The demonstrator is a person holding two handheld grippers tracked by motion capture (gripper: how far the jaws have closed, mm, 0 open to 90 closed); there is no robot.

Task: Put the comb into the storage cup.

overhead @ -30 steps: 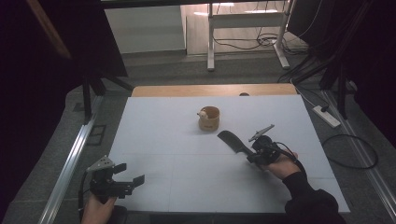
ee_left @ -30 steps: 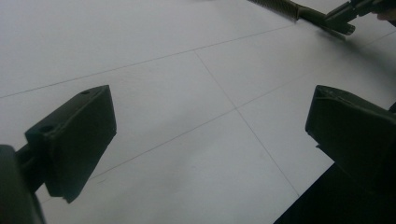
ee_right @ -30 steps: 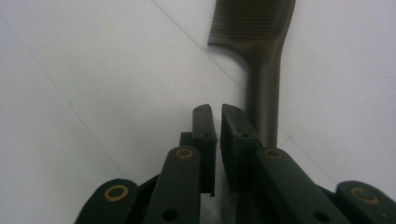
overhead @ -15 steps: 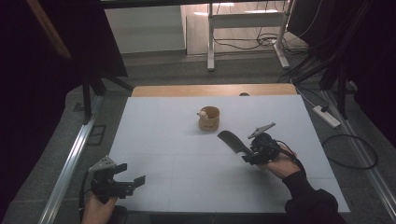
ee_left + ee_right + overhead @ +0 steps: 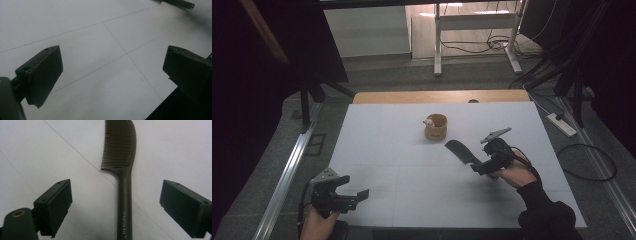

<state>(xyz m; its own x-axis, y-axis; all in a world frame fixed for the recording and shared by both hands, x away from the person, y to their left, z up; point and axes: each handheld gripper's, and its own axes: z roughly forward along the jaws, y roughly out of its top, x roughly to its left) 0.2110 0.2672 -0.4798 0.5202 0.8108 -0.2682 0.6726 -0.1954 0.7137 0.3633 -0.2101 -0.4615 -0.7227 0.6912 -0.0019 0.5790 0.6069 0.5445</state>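
Comb (image 5: 124,157) near the bench's (image 5: 412,195) right edge looks light, stiff and slick, best pinched mid-handle between the right tool's (image 5: 115,205) just-opened wide jaws; left tool (image 5: 110,72) gapes empty.

One comb (image 5: 460,150), one cup (image 5: 435,126).

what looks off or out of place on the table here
Nothing stands out. The comb lies flat and whole on the table between the open right gripper jaws, which have just been opening; the small cup stands upright.
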